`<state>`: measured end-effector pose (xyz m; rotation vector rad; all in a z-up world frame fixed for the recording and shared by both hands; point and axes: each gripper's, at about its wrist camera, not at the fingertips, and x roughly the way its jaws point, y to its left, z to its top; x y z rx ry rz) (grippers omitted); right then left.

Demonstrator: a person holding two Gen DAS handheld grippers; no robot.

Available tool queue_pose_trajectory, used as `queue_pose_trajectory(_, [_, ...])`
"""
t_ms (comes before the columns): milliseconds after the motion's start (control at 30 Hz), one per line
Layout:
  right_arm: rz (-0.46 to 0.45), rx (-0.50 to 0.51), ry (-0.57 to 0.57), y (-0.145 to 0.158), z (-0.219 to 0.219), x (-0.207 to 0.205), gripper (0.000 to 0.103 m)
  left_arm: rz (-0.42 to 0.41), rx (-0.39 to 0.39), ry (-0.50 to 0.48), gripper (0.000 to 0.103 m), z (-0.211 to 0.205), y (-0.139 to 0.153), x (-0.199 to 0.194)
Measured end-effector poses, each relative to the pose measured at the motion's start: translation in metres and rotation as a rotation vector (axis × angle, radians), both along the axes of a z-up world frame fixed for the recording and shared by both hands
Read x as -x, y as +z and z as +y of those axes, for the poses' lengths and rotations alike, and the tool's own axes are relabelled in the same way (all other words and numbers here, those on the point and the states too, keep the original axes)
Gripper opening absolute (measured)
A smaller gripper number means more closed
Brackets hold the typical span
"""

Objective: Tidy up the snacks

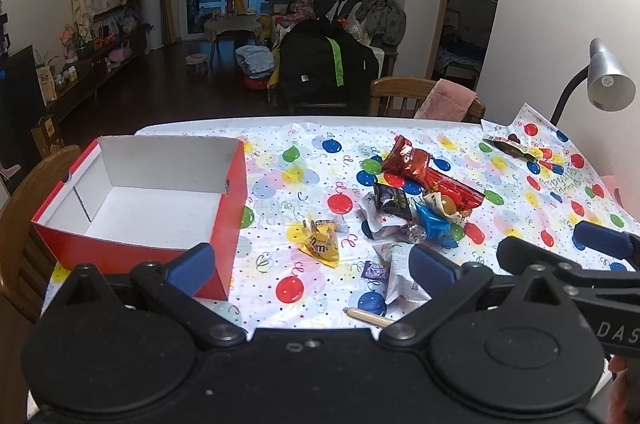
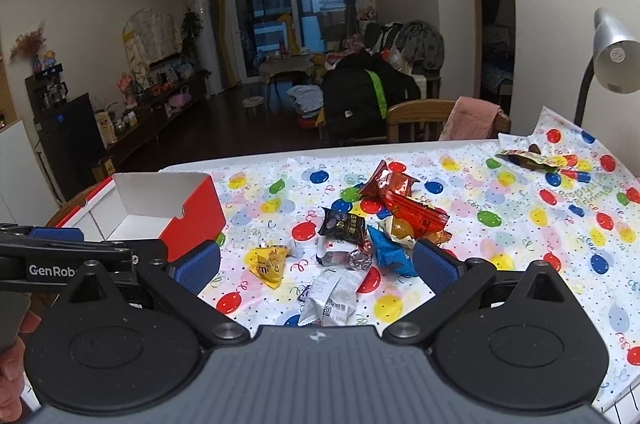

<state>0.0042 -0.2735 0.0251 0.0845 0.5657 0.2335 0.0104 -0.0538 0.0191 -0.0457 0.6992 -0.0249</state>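
Note:
A red cardboard box (image 1: 236,200) (image 2: 196,216) with a white, empty inside stands open on the left of the balloon-print tablecloth (image 1: 560,192). Loose snacks lie in a pile at the centre: a yellow M&M's packet (image 1: 320,244) (image 2: 268,262), red packets (image 1: 408,160) (image 2: 386,182), a black packet (image 1: 390,200) (image 2: 344,222), a blue packet (image 1: 436,224) (image 2: 390,250) and a white packet (image 1: 404,276) (image 2: 332,296). My left gripper (image 1: 312,266) (image 2: 120,242) hovers open at the near edge, beside the box. My right gripper (image 2: 316,266) (image 1: 548,240) is open over the near side of the pile, holding nothing.
A dark packet (image 1: 510,146) (image 2: 524,158) lies apart at the far right. A small wooden stick (image 1: 370,318) lies at the near edge. A grey desk lamp (image 1: 608,80) stands at the right. Wooden chairs stand at the far side (image 1: 400,92) and at the left (image 1: 24,204).

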Motion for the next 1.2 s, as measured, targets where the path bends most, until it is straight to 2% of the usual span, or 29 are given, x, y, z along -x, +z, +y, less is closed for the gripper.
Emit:
queue_pose_trajectory(333, [0.114, -0.016, 0.023, -0.031, -0.039, -0.042, 0.103, 0.067, 0.004, 0.035, 0.103, -0.015, -0.028, -0.033])
queue_pose_trajectory(467, [0.151, -0.016, -0.003, -0.045, -0.061, -0.067, 0.103, 0.093, 0.023, 0.02, 0.102, -0.025, -0.042, -0.049])
queue_pose_trajectory(700, [0.188, 0.01, 0.003, -0.071, -0.085, -0.114, 0.102, 0.116, 0.029, -0.04, 0.099, -0.057, -0.065, -0.075])
queue_pose_trajectory(967, [0.182, 0.051, 0.047, -0.077, -0.103, -0.188, 0.099, 0.144, 0.017, -0.068, 0.098, -0.087, -0.089, -0.106])
queue_pose_trajectory(1200, [0.253, 0.057, 0.066, -0.093, -0.114, -0.256, 0.086, 0.19, -0.012, -0.058, 0.096, -0.102, -0.112, -0.126])
